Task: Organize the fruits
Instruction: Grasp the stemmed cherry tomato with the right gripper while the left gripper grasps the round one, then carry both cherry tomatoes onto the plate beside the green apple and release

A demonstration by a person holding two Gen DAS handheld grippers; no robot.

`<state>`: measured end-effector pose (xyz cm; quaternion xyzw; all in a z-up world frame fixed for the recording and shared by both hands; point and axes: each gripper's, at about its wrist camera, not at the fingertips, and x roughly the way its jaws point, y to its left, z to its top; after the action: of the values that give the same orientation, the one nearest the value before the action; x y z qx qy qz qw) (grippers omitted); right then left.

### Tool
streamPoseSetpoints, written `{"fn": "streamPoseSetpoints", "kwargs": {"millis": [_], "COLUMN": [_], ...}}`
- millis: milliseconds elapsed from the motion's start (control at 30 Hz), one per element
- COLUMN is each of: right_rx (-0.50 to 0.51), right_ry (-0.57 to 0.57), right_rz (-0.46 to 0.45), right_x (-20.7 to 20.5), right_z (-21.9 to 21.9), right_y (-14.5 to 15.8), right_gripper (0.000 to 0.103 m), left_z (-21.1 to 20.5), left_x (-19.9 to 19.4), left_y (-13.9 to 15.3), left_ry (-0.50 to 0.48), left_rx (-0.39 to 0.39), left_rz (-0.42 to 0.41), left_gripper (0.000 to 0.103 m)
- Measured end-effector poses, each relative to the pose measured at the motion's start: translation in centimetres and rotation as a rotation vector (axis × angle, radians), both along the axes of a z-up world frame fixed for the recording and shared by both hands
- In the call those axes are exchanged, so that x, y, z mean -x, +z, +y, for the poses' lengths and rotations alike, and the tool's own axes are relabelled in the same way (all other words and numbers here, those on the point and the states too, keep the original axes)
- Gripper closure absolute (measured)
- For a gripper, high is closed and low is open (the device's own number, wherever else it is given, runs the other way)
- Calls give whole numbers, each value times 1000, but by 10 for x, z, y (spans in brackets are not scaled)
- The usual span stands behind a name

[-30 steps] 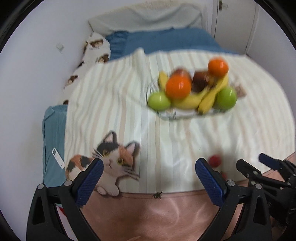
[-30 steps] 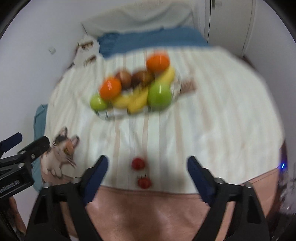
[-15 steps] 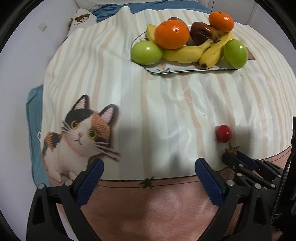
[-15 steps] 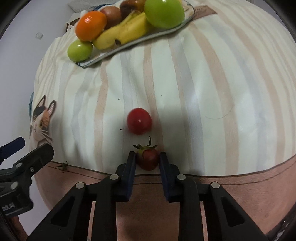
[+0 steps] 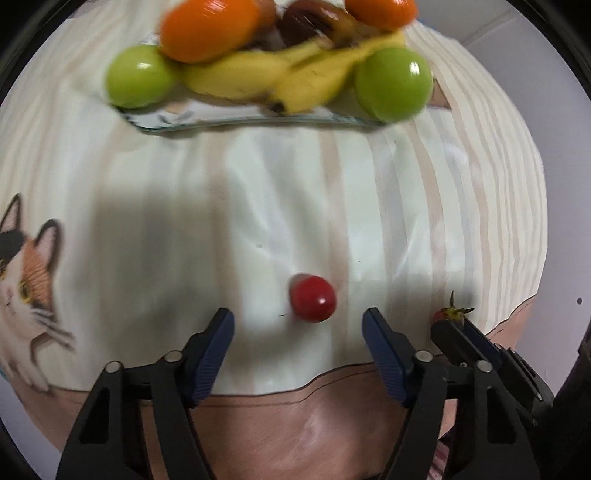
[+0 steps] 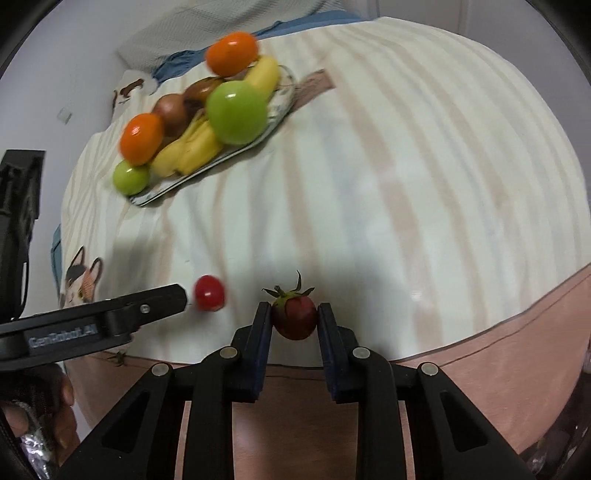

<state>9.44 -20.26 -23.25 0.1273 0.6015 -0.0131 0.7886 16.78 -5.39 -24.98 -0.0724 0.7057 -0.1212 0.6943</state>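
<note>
My right gripper [image 6: 294,317] is shut on a dark red tomato with a green stem [image 6: 295,317], just above the striped cloth near its front edge; that tomato also shows in the left wrist view [image 5: 448,314]. My left gripper [image 5: 298,330] is open, its jaws on either side of a bright red cherry tomato [image 5: 312,298] lying on the cloth; that tomato shows in the right wrist view [image 6: 209,292] too. A glass plate [image 5: 240,122] at the back holds green apples, bananas, oranges and dark fruits.
The cloth has a cat print [image 5: 26,280] at the left and a pink border [image 5: 314,424] at the front. The plate [image 6: 229,155] of fruit lies at the far left in the right wrist view. A blue pillow [image 6: 295,22] lies beyond.
My left gripper has moved forward and right until the bright red tomato sits between its open jaws. My right gripper stays shut on the stemmed tomato and has lifted and turned slightly.
</note>
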Motion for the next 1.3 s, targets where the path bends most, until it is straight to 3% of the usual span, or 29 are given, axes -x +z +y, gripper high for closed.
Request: {"fn": "streamPoseSetpoints", "kwargs": {"millis": [133,233,300,500,733,833,933,1033,1100,1300], "right_rx": [3,10,15,11,-41,-102,-188,-203,-192,-150], "right_ry": [-19,-16,-13,-7,16,40,64,104,140,205], "right_rz": [1,0,0,-16,-80,-104,-135,-186,-226,-291], "right_x": [3,5,5,0,-23,-37,-55,-70,-80,-115], "right_z": [-14,-16,-16,-18,-14,-5,11,32,47,72], "right_y": [0,0,0,11,40,45,42,37,34,34], "right_gripper": [76,76,76,76,76,76,76,76,76,76], "left_z": [-15,-27,-35,-48,-36,-13,19,51,63,86], "left_x": [-5,-10,-10,-7,-8,-25,-53,-74,-85,-108], "left_y": [-11,-17,-20,-10,43,54,47,36,30,20], "left_ry": [-28,-45,-57,-73,-49,22,148,275,335,380], "left_rx": [-24,-39,-52,-90,-116,-55,71,182,219,250], "left_rz": [1,-3,-11,-78,-232,-227,-147,-79,-66,-59], "left_gripper": [42,68,77,78,78,78,78,78,78,78]}}
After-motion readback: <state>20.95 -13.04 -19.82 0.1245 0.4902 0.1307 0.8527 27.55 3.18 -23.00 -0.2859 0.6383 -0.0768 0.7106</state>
